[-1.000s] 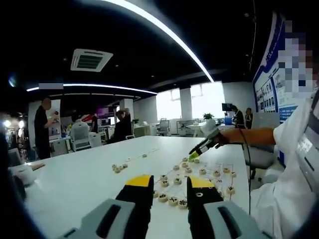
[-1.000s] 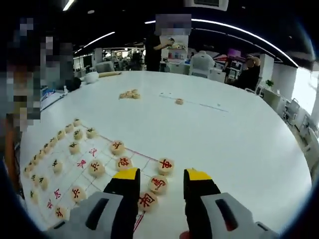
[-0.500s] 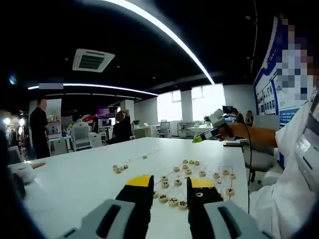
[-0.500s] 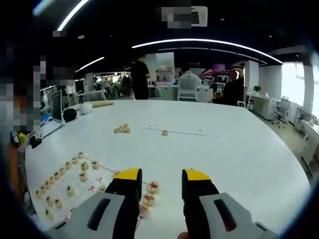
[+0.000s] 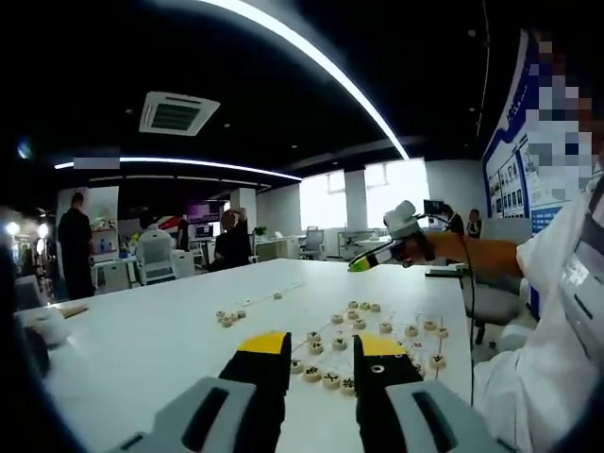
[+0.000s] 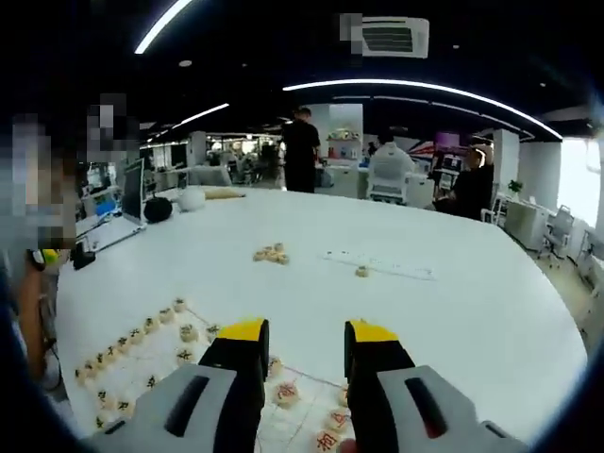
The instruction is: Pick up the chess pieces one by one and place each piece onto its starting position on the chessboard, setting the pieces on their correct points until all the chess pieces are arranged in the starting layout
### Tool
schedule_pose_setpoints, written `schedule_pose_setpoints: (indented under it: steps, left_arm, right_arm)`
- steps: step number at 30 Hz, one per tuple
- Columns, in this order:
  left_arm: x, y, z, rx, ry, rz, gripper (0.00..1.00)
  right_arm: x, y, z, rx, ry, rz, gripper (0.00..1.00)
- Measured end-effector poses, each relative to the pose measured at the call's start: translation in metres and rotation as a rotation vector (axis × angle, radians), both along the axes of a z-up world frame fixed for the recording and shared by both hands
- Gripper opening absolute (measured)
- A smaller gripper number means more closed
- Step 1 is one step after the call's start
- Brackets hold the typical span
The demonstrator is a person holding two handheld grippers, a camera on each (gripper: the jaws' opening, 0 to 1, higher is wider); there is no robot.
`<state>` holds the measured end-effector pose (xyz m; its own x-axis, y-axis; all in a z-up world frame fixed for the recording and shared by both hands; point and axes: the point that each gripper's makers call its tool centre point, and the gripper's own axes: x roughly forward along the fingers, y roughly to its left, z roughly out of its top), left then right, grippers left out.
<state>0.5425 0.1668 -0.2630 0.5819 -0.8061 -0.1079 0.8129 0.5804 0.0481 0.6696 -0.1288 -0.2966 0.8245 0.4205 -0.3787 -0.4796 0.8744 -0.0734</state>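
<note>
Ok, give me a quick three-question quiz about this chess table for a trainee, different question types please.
1. True or false: the right gripper is gripping a chess piece.
2. Multiple choice: the small pile of spare pieces lies (A) on the board, (B) on the bare table beyond the board, (C) on a chair.
3. Fill in the gap: in the right gripper view, the nearest pieces, such as this red-marked piece, carry ___ characters.

Key:
1. False; the jaws stand apart with nothing between them, above the board.
2. B.
3. Red.
</note>
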Motion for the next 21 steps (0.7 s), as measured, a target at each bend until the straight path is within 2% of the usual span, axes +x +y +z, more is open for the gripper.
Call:
schedule_pose_setpoints:
  steps: [2, 4, 9, 10, 13, 16, 21]
  left_arm:
    - [0.001, 0.001, -0.001, 0.001, 0.002, 0.003, 0.28]
    - [0.002, 0.002, -0.001, 0.003, 0.004, 0.007, 0.28]
    - [0.004, 0.005, -0.001, 0.002, 0.006, 0.012, 0.28]
    - [0.004, 0.005, -0.001, 0.001, 0.008, 0.012, 0.28]
    - [0.005, 0.006, -0.002, 0.001, 0.009, 0.014, 0.28]
    - [0.004, 0.005, -0.003, 0.004, 0.011, 0.013, 0.28]
    - [0.004, 0.003, -0.004, 0.004, 0.012, 0.012, 0.28]
  right_arm:
    - [0.017, 0.006, -0.001, -0.007, -0.001, 0.011, 0.33]
    - [0.018, 0.021, -0.003, -0.004, 0.002, 0.026, 0.33]
    - [0.038, 0.047, -0.011, -0.018, 0.011, 0.055, 0.33]
    - [0.051, 0.052, -0.011, -0.019, 0.010, 0.061, 0.33]
    - [0.070, 0.066, -0.016, -0.028, 0.014, 0.079, 0.33]
    - [0.078, 0.081, -0.027, -0.077, 0.011, 0.089, 0.33]
    - [0.109, 0.095, -0.041, -0.125, 0.012, 0.102, 0.33]
